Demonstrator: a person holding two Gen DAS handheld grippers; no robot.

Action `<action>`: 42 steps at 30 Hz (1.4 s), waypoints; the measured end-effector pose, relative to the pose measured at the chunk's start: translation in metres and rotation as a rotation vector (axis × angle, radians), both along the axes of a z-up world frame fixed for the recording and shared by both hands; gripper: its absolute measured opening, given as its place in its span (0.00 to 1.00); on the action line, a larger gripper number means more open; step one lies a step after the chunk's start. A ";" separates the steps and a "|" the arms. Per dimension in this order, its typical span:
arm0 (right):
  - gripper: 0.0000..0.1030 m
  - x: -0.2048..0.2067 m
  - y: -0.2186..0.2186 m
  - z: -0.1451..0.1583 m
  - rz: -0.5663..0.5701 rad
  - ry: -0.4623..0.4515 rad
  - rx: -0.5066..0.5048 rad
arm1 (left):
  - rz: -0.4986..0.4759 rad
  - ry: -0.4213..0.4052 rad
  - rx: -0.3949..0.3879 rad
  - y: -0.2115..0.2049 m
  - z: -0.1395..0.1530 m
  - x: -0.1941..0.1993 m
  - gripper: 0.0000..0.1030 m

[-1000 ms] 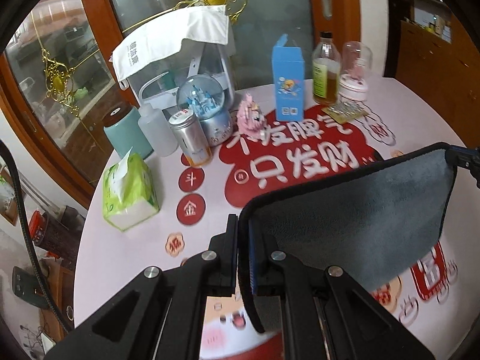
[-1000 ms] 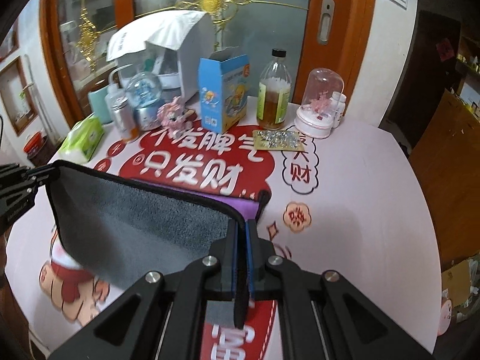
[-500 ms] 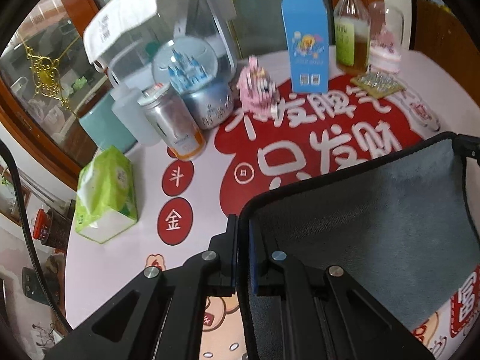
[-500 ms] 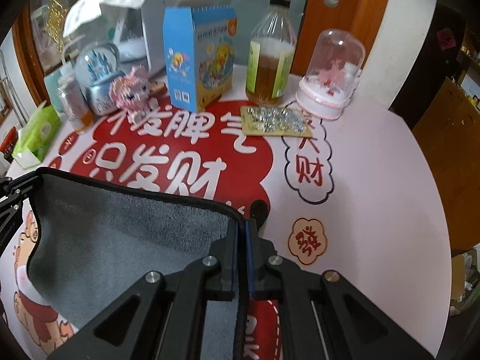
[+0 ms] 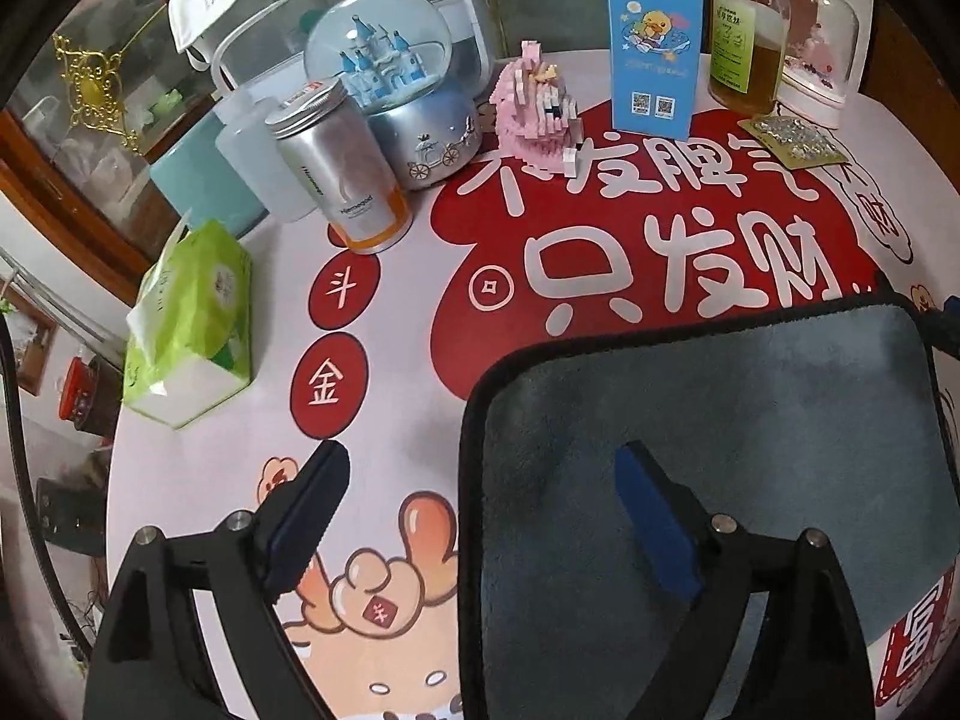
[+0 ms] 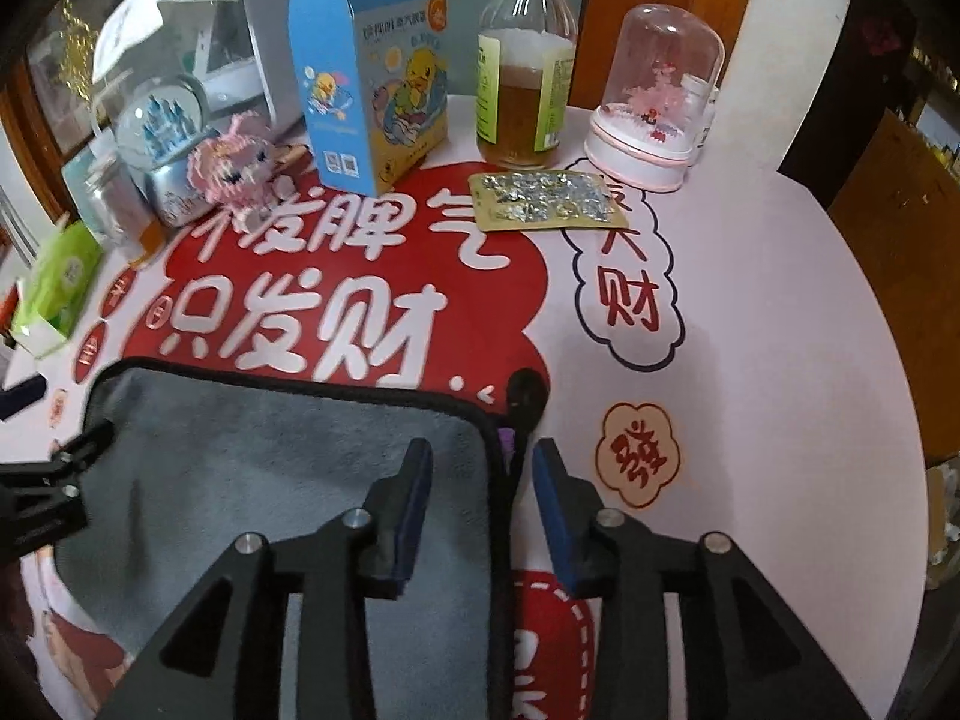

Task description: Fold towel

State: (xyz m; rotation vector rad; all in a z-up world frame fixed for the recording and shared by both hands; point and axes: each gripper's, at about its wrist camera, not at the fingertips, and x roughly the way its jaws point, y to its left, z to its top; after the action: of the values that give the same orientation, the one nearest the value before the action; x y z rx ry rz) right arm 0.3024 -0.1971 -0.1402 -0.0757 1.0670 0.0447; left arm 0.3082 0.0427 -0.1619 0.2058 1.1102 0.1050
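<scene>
A grey towel point(image 5: 750, 420) with black edging lies flat on the round printed table point(image 5: 228, 420); it also shows in the right wrist view point(image 6: 258, 468). A purple layer point(image 6: 506, 438) peeks out at its right corner. My left gripper point(image 5: 480, 480) is open, its jaws straddling the towel's left edge without holding it. My right gripper point(image 6: 483, 462) is open, its jaws straddling the towel's right edge. The left gripper also shows at the left edge of the right wrist view point(image 6: 54, 480).
Along the table's back stand a green tissue pack point(image 5: 186, 324), metal can point(image 5: 342, 174), snow globe point(image 5: 390, 90), pink figure point(image 5: 540, 108), blue carton point(image 5: 654, 36), oil bottle point(image 6: 528, 60), glass dome point(image 6: 660, 102) and a pill blister point(image 6: 546, 201).
Both grippers lowered the held towel edge forward onto the table, then opened and let go. The towel now lies flat.
</scene>
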 end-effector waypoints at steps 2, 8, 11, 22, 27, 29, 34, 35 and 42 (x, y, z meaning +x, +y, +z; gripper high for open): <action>0.34 -0.003 0.001 0.005 -0.013 -0.001 0.009 | 0.001 -0.006 -0.017 0.000 0.005 -0.005 0.87; 0.34 -0.018 -0.002 0.018 -0.056 -0.009 0.050 | -0.002 -0.020 -0.075 -0.003 0.025 -0.023 0.87; 0.34 -0.027 0.000 0.024 -0.060 -0.012 0.051 | -0.013 -0.038 -0.067 -0.008 0.037 -0.033 0.87; 0.35 -0.084 -0.003 0.075 -0.081 -0.062 0.119 | -0.026 -0.179 -0.135 -0.020 0.117 -0.097 0.87; 0.53 -0.120 -0.005 0.108 -0.092 -0.115 0.134 | -0.027 -0.221 -0.158 -0.022 0.148 -0.132 0.87; 0.58 -0.134 -0.006 0.120 -0.089 -0.140 0.138 | -0.020 -0.234 -0.167 -0.023 0.159 -0.145 0.87; 0.59 -0.169 -0.006 0.139 -0.081 -0.154 0.132 | -0.007 -0.254 -0.196 -0.022 0.177 -0.176 0.97; 0.59 -0.175 -0.006 0.142 -0.079 -0.153 0.128 | -0.007 -0.258 -0.193 -0.023 0.180 -0.182 0.97; 0.59 -0.217 -0.003 0.156 -0.056 -0.157 0.126 | -0.012 -0.293 -0.173 -0.032 0.203 -0.227 0.97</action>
State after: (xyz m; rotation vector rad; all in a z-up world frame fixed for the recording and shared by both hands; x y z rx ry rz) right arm 0.0859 -0.2006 0.0158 0.0634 0.9069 0.0543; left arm 0.0813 0.0111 0.0406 0.0399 0.8210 0.0262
